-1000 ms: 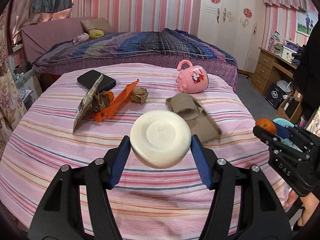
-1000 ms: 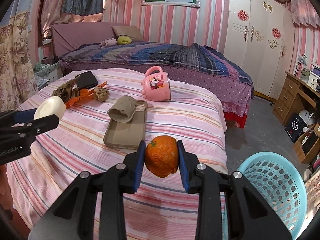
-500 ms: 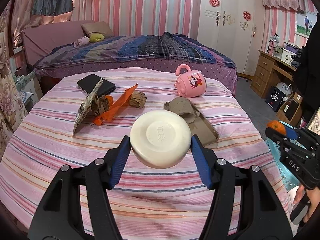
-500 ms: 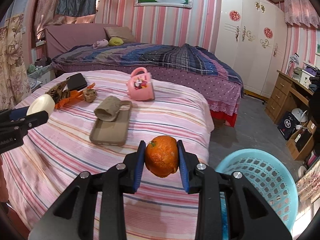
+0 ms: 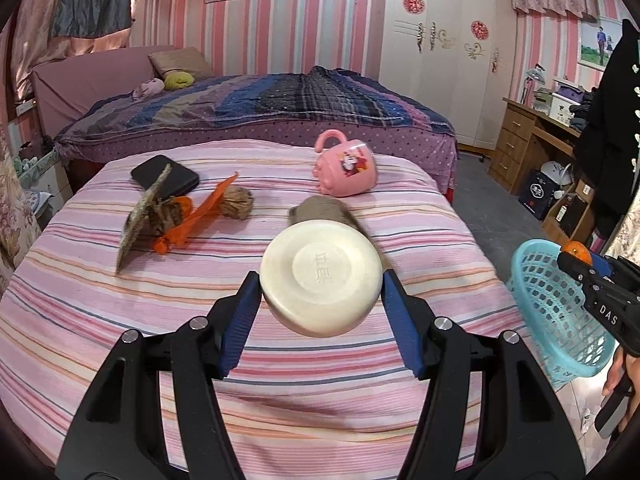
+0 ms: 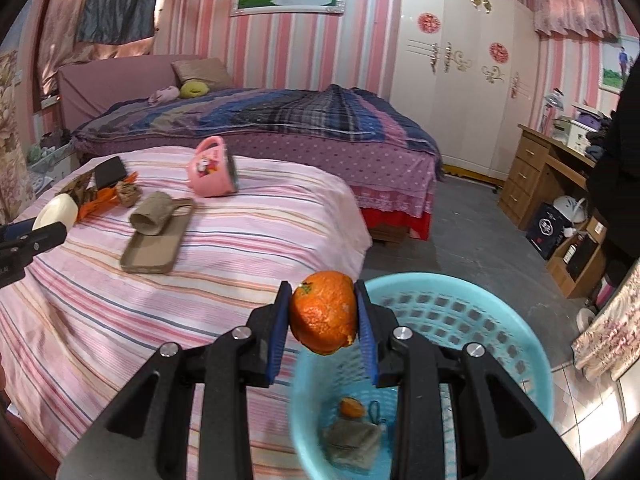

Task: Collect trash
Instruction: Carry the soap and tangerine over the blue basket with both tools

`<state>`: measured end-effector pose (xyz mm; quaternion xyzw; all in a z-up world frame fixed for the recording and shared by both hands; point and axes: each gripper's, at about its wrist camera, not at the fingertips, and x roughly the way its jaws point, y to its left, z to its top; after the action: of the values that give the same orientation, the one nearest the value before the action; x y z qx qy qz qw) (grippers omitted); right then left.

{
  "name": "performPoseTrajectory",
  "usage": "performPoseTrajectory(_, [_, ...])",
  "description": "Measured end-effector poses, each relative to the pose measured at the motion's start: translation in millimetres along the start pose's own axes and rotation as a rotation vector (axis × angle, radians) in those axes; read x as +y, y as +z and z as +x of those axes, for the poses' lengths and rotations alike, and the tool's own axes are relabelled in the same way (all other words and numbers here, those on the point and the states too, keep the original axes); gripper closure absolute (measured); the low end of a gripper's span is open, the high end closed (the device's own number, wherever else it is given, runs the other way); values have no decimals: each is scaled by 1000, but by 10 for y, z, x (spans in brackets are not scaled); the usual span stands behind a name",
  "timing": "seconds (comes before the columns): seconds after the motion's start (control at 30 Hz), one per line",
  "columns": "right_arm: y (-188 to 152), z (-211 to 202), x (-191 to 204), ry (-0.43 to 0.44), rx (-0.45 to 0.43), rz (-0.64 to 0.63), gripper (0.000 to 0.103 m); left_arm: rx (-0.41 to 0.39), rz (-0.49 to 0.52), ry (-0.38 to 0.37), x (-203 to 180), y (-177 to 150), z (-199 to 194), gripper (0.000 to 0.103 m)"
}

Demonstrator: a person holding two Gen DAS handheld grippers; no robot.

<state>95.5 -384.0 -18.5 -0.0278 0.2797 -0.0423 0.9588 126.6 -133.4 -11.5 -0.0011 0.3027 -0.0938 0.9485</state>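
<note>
Two pieces are held: an orange peel [image 6: 325, 313] is clamped in the right hand-held gripper [image 6: 322, 330] above the blue basket [image 6: 516, 344] at lower right, a white lid [image 5: 320, 276] in the left hand-held gripper [image 5: 320, 312]; scraps [image 5: 188, 216] are left on the bed, upper left

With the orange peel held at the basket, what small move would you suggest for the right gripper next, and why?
Probably ease the right gripper slightly further over the blue basket, then open its jaws. The orange peel hangs just above the near rim, and trash already lies at the bottom, so dropping now risks missing.
</note>
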Motion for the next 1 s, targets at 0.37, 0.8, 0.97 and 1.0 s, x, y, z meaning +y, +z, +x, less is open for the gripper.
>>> performPoseTrajectory(0.37, [-116,-34,-759,-93,20,71,71,17,75,-62,-683,-23,189,43])
performPoseTrajectory(0.8, [-260,-5,-1418,-199,26,171,71,43,146,-256,-1961,-121,444,43])
performPoseTrajectory(0.97, [-341,8,-1590,-215,36,195,71,46,213,-280,-2372,-205,513,43])
performPoseTrajectory(1.0, [-350,11,-1609,-216,38,197,71,51,219,-281,-2414,-213,532,43])
